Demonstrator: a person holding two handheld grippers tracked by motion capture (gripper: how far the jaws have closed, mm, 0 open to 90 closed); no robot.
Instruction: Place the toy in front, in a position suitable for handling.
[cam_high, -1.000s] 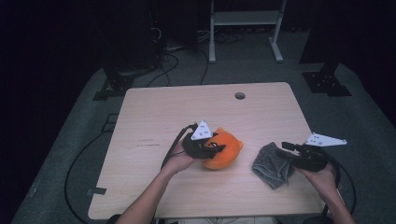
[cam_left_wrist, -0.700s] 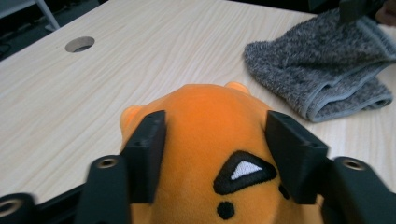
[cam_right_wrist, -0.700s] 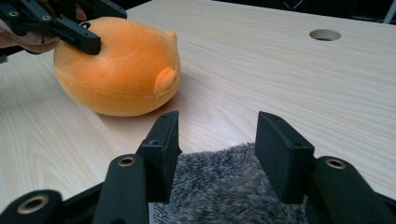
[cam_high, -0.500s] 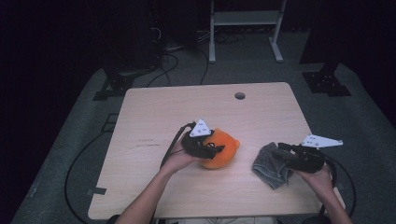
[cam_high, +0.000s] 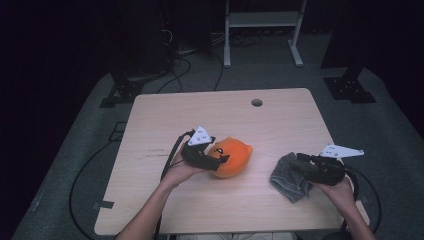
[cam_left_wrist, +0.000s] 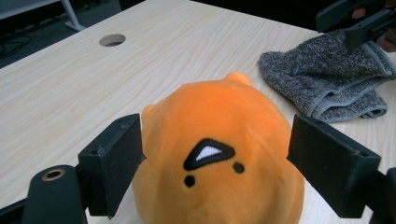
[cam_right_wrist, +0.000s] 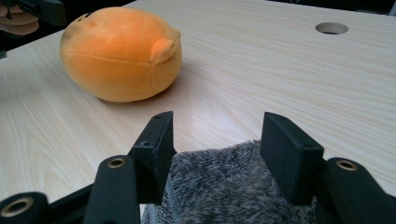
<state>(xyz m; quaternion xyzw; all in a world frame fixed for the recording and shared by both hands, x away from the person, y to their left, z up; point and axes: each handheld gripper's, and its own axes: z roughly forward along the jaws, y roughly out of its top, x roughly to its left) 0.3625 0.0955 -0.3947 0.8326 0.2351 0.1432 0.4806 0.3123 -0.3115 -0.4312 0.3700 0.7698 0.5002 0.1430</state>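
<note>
The orange plush (cam_high: 234, 156) sits near the middle of the wooden surface (cam_high: 280, 115), its face toward the left claw (cam_left_wrist: 212, 163). That claw straddles the plush and has just been opening; its jaws now stand off both sides, released, with the plush between them. To the right, well apart from the plush, a grey cloth (cam_high: 289, 176) lies crumpled near the front edge. The right claw (cam_right_wrist: 215, 149) has also been opening; its jaws stand clear of the cloth's fuzzy fold between them, not pinching it. A round hole (cam_high: 257, 102) marks the far side.
</note>
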